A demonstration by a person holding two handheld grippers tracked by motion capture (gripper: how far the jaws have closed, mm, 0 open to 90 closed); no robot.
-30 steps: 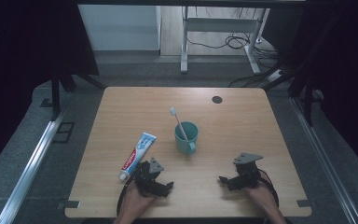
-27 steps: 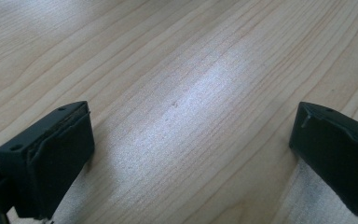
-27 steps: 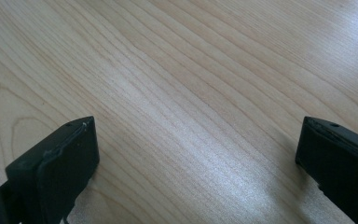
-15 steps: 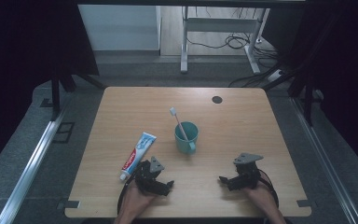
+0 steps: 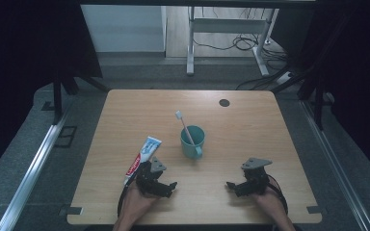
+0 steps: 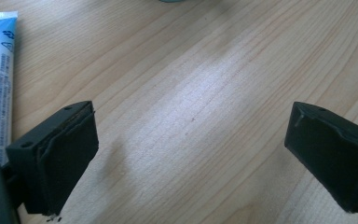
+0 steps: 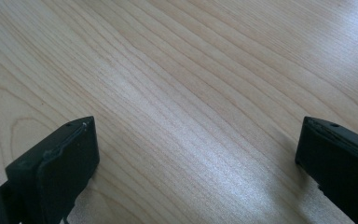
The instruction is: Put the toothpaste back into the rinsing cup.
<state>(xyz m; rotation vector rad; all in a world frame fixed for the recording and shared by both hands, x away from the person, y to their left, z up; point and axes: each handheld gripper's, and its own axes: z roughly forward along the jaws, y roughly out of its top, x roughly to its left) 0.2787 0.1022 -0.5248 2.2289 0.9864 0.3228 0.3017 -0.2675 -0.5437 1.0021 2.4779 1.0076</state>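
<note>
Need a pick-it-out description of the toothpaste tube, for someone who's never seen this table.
Start at the wooden table and find the teal mug near its middle. The toothpaste tube lies flat to the mug's left, just ahead of the left gripper. It is the only flat white, blue and red thing; the toothbrush stands in the mug.

White-red-blue toothpaste tube (image 5: 143, 154) lies flat on table, left of centre, diag., near the front edge.
</note>
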